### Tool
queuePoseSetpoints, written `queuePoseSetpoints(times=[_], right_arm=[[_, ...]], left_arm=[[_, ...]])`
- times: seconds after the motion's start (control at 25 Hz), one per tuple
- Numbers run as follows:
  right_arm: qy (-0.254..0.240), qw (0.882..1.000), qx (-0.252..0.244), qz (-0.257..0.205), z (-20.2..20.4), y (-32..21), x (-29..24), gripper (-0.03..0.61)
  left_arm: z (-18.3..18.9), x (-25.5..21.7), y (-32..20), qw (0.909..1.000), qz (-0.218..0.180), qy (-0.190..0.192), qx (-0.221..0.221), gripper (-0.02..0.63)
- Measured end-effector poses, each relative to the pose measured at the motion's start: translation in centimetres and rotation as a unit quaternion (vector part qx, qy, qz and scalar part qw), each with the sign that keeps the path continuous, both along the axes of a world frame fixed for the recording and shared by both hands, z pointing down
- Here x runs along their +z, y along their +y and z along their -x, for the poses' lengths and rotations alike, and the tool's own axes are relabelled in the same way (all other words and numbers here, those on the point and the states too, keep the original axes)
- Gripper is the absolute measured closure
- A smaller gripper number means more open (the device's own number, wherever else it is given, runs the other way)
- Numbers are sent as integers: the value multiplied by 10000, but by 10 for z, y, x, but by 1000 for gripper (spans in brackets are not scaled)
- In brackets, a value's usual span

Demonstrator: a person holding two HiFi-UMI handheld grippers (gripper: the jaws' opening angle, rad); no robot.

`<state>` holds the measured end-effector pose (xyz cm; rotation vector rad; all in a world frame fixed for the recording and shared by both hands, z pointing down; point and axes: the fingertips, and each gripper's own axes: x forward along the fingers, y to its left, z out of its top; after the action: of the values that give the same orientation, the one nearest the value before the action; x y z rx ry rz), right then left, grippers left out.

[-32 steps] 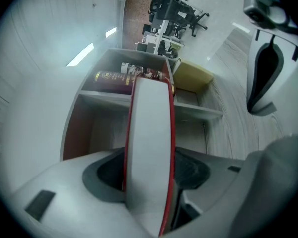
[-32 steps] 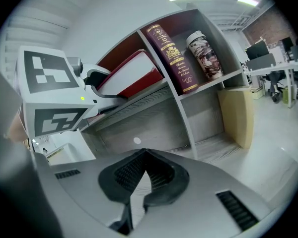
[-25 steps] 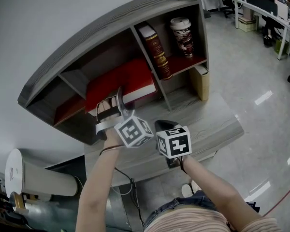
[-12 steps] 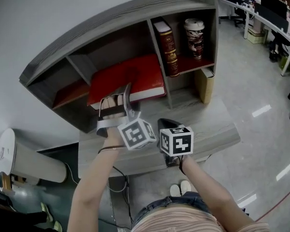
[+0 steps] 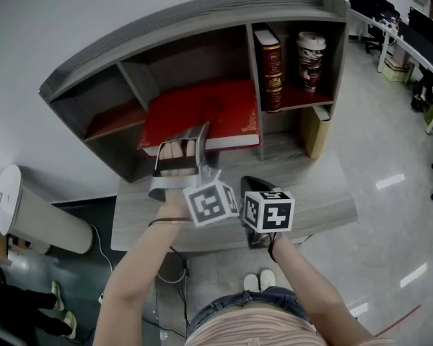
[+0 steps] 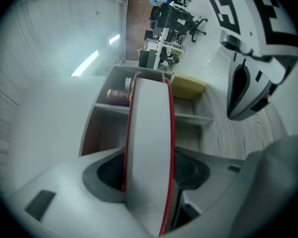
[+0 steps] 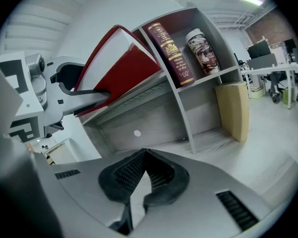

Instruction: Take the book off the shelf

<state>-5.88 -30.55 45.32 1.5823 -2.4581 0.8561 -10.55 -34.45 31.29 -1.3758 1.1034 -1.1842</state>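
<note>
A large red book (image 5: pixel 202 107) with white page edges lies in the shelf's (image 5: pixel 195 20) middle compartment, its front edge sticking out. My left gripper (image 5: pixel 182 148) is shut on that front edge. In the left gripper view the book (image 6: pixel 149 128) fills the space between the jaws of the left gripper (image 6: pixel 149 167). The right gripper view shows the book (image 7: pixel 126 66) tilted, front edge raised, with the left gripper (image 7: pixel 89 95) clamped on it. My right gripper (image 5: pixel 248 184) hovers over the desk just right of the left one. Its jaws (image 7: pixel 139 170) are shut with nothing between them.
A dark red book (image 5: pixel 272 71) stands upright in the upper right compartment beside a paper cup (image 5: pixel 310 60). A tan box (image 5: pixel 319 130) stands below them. The shelf sits on a grey desk (image 5: pixel 310 193). A white cylinder (image 5: pixel 36 215) lies on the floor at the left.
The left gripper stays clamped on the red book, whose front edge now sticks a little further out of the compartment. The head view has shifted. The right gripper has hardly moved.
</note>
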Motion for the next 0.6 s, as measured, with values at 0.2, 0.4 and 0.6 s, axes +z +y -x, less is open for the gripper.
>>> queuePoseSetpoints(times=[0.2,0.4,0.6], right_arm=[[3,10000,-2,-8,-3,1,2,571],[12,10000,27,-16,-8,0,1,571],[47,10000,3,16,-7,0,2,571]], left_arm=[[0,-1,9,10000,-46,64,-3,356],[1,-5,19,9997,-103,214,22,356],[1,-2,29,9989,2,471,33,356]])
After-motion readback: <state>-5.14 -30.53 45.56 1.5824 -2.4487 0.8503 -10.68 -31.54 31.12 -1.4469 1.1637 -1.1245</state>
